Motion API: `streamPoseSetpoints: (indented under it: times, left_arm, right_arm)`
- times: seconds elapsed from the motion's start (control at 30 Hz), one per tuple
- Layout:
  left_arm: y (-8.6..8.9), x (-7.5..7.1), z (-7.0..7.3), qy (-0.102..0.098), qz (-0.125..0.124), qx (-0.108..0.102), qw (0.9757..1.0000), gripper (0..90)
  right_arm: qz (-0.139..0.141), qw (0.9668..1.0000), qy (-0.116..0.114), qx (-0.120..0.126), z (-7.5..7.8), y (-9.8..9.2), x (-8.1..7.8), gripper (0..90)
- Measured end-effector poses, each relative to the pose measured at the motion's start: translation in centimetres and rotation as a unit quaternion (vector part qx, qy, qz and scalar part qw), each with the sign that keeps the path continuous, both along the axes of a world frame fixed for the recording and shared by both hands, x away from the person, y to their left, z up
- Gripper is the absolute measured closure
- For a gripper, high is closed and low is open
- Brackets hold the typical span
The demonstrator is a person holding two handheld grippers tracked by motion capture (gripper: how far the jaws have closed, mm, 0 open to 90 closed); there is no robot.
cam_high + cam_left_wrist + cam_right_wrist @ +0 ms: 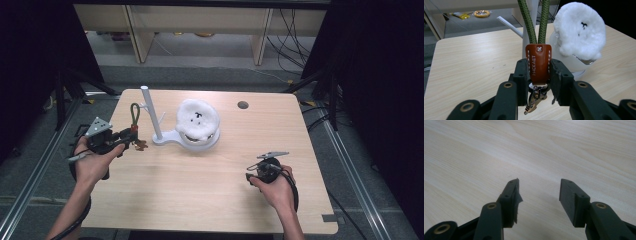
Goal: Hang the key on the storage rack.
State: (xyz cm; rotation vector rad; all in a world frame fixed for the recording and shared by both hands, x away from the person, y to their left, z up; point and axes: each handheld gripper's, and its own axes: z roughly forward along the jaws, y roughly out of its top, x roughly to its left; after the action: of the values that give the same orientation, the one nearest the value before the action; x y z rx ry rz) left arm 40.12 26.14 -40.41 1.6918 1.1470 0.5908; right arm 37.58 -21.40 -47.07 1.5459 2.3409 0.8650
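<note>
My left gripper clamps the keychain with its green loop upright, the white stand just right of it in the high view, my right gripper wide, empty.

Left fingers clamped, right fingers apart

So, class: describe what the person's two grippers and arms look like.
Both grippers, left and right, are black with two blocky jaws and brass-ringed pivots. Each carries a grey three-cornered plate and trails a black cable. The forearms are bare, no sleeves.
</note>
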Motion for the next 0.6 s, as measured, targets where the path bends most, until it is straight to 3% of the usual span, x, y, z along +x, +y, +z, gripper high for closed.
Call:
streamPoseSetpoints:
  times: [0.07,0.57,0.6]
  left_arm:
    - [0.0,0.2,-0.1,0.002,0.0,0.0,1.0,68.3]
    - [-0.1,1.2,-0.5,0.011,0.004,-0.007,0.9999,68.3]
    - [-0.2,1.3,-0.6,0.012,0.005,-0.008,0.9999,68.3]
  right_arm:
    - [0.006,0.9999,0.004,0.009,0.0,0.0,0.0,51.3]
    - [0.002,1.0,0.004,0.001,0.0,0.1,-0.1,51.1]
    - [0.008,0.9999,-0.01,-0.005,-0.2,0.0,0.0,51.1]
